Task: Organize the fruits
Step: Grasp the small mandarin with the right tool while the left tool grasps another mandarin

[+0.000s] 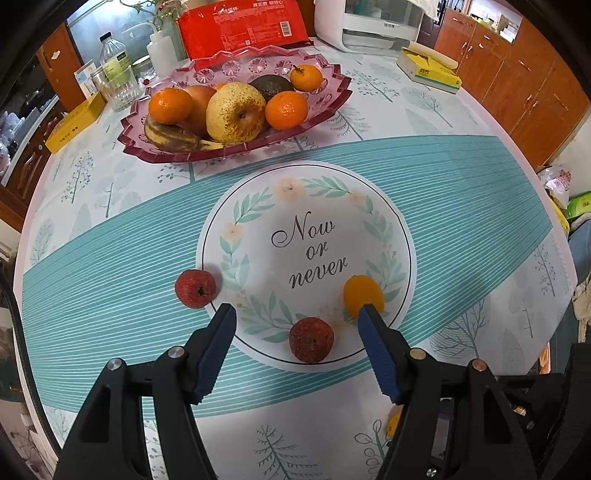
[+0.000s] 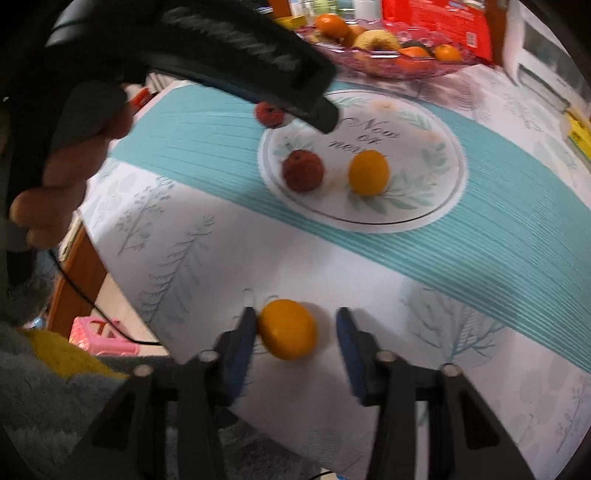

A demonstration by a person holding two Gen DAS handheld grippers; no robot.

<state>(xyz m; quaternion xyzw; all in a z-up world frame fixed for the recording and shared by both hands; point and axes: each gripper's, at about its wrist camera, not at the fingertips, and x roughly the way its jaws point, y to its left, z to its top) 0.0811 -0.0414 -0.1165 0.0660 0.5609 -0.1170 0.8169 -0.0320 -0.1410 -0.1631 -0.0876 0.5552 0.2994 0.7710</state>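
My left gripper (image 1: 297,314) is open above the table, with a dark red fruit (image 1: 311,339) between its fingers and below them. A second red fruit (image 1: 195,288) lies to the left and a small orange fruit (image 1: 363,294) sits behind the right fingertip. The pink glass fruit tray (image 1: 332,99) holds oranges, a pear and other fruit at the back. My right gripper (image 2: 295,319) is open around another orange fruit (image 2: 288,334) near the table's front edge; the left finger touches it. The right wrist view also shows the red fruit (image 2: 303,170) and the orange fruit (image 2: 368,172).
A red package (image 1: 242,27), a white appliance (image 1: 369,22), bottles and a glass (image 1: 118,88) stand behind the tray. Yellow boxes (image 1: 75,123) lie at the left and right (image 1: 430,68). Wooden cabinets (image 1: 524,85) are at right. The left hand-held gripper (image 2: 221,55) crosses the right wrist view.
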